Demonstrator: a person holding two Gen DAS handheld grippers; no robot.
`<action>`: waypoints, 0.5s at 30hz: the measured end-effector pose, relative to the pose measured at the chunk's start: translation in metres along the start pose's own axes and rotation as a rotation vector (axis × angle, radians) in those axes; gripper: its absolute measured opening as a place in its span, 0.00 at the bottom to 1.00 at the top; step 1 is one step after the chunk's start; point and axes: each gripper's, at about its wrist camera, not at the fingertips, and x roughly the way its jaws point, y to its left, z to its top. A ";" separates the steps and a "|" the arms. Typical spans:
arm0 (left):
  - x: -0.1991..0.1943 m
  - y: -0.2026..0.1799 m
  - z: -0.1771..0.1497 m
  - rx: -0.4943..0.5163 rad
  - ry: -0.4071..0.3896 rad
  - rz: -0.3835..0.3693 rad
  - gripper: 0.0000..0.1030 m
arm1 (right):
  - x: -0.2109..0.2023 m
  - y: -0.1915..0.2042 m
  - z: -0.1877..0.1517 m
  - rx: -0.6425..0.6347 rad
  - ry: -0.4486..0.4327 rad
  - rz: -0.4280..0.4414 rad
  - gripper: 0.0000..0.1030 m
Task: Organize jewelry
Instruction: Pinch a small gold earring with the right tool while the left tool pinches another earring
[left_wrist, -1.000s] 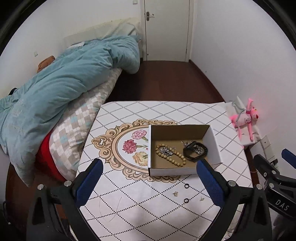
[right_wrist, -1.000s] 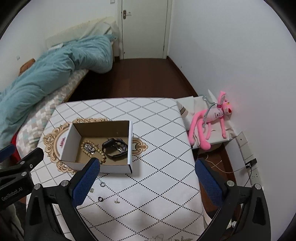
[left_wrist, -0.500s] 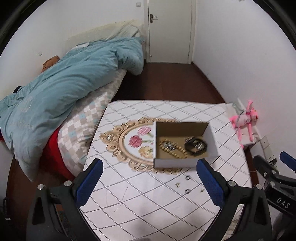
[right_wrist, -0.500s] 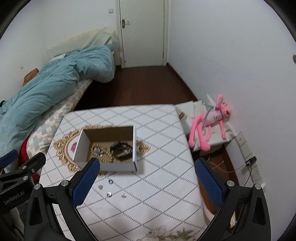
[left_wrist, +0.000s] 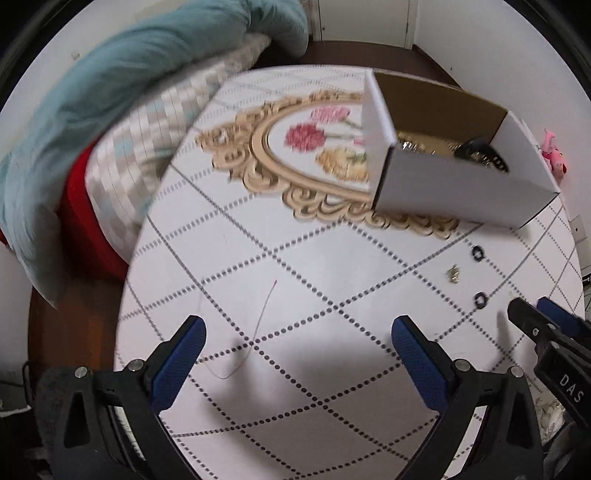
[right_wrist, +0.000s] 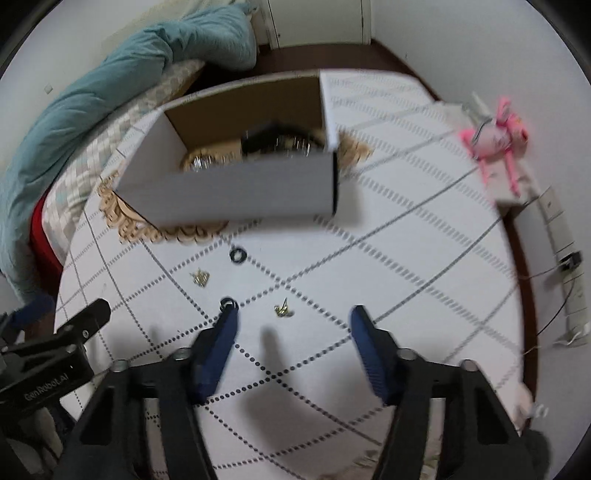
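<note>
A white cardboard box (right_wrist: 236, 188) (left_wrist: 458, 184) on the patterned table holds a bead bracelet and a black watch (left_wrist: 480, 153). In front of it lie two black rings (right_wrist: 238, 255) (right_wrist: 228, 303) and two small gold earrings (right_wrist: 200, 277) (right_wrist: 283, 310); the rings (left_wrist: 478, 253) (left_wrist: 481, 300) and one gold piece (left_wrist: 453, 274) also show in the left wrist view. My right gripper (right_wrist: 293, 317) is open, low over the table, its left fingertip by the nearer ring and the gold earring between its fingers. My left gripper (left_wrist: 295, 332) is open and empty over bare tablecloth.
A bed with a teal duvet (left_wrist: 110, 81) and checked pillow borders the table's left side. A pink plush toy (right_wrist: 495, 136) and a power strip (right_wrist: 565, 258) lie off the right edge. A thin thread (left_wrist: 258, 325) lies on the cloth.
Both grippers have dropped from high above down close to the table. The right gripper now sits just behind the loose rings and earrings. The jewelry has not moved.
</note>
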 end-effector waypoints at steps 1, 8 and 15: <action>0.004 0.001 -0.001 -0.004 0.007 -0.006 0.99 | 0.005 0.000 -0.002 0.007 0.000 0.004 0.49; 0.012 -0.003 -0.006 0.014 0.011 -0.036 0.99 | 0.014 0.011 -0.006 -0.031 -0.063 -0.027 0.09; 0.005 -0.034 0.001 0.063 -0.024 -0.120 0.97 | 0.002 -0.004 -0.007 0.014 -0.096 -0.023 0.09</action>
